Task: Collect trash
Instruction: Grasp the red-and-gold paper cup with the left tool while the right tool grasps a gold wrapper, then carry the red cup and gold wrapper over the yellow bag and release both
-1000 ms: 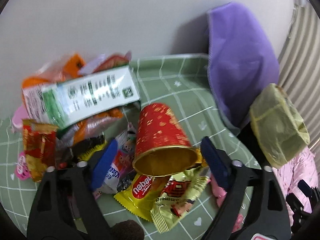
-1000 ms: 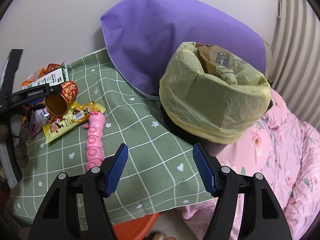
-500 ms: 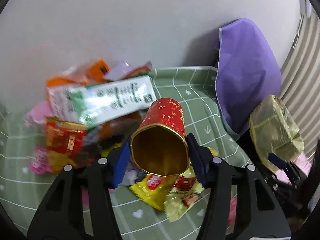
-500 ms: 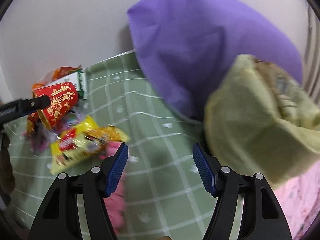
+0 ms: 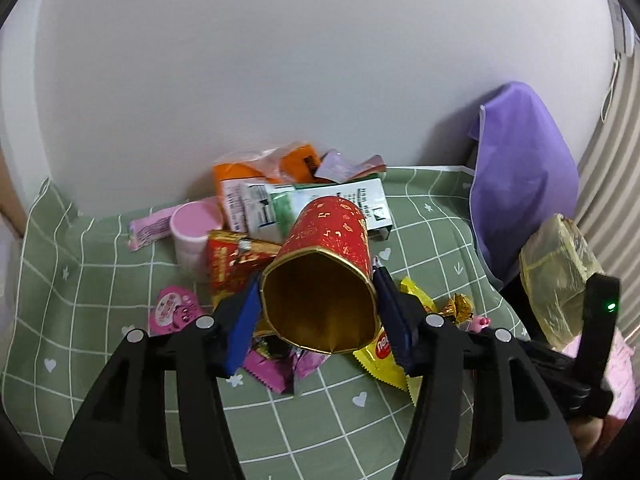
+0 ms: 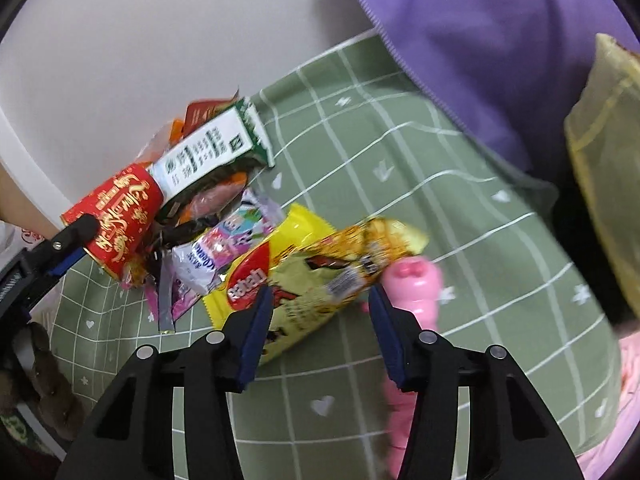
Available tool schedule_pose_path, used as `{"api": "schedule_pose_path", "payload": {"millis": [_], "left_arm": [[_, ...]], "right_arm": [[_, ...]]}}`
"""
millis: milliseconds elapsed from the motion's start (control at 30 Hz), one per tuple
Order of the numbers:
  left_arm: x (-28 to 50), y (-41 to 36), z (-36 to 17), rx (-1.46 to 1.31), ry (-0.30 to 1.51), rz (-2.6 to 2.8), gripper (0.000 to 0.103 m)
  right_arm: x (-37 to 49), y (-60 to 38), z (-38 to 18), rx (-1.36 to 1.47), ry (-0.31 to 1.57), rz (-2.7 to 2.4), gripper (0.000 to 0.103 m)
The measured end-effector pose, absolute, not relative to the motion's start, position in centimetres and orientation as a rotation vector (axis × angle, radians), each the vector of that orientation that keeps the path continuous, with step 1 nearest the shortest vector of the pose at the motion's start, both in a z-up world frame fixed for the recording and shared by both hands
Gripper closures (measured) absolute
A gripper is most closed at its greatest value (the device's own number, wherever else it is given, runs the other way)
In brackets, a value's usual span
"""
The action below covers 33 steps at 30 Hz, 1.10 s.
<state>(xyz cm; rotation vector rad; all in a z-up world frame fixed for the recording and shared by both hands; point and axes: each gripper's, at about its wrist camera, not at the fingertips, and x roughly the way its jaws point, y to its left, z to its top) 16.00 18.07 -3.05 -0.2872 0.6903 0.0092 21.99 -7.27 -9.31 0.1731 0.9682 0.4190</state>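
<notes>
Pinching the red paper cup with gold lettering [image 5: 326, 276] by its rim, the left claw [image 5: 320, 316] has its blue pads pressed against both sides of the gold-lined mouth, which is visibly squashed out of round; the cup lies on its side in the grip, base pointing toward the wall, raised a little over the heap of litter near the back edge of the green checked cloth [image 5: 96, 280] that covers the surface. Under and behind it sit a white and green carton [image 5: 320, 204], an orange plastic packet [image 5: 236, 172], a small pink tub [image 5: 196, 232] and assorted foil wrappers. The right claw [image 6: 320, 320] is spread and holds nothing, hovering low over a yellow snack packet [image 6: 304, 276], with a pink ribbed toy [image 6: 416, 288] just beside its right pad. A yellow-green plastic bag [image 5: 560, 276], already partly filled, stands near the right edge of the cloth beside a purple cloth bag [image 5: 524, 168]. The step in hand looks like carrying the cup across to that yellow-green bag. To do it well, the squeeze should stay just firm enough, since thin paper may fold further and slip; the cup wants lifting clear of the wrappers before swinging right, so nothing is dragged along, and should be let go only once its base is well inside the bag's mouth. Meanwhile the right claw could close on the yellow packet at its middle, avoiding the toy.
</notes>
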Motion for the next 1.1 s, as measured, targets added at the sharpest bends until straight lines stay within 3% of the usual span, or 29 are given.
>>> {"api": "schedule_pose_path", "payload": {"millis": [300,800,1100], "left_arm": [[15.8,17.7,-2.0,-0.265,0.657,-0.004,0.050],[17.6,12.2,2.1,-0.188,0.585,-0.163,0.050],[21.3,2.7,7.3,-0.140,0.521,-0.446,0.050]], "right_arm": [[22.6,-5.4,-9.4,0.018,0.964,0.419,0.090],[21.1,-12.7,0.0,-0.016,0.702,0.366,0.092],[20.3,-24.4,8.1,-0.043,0.495,0.128,0.092]]}}
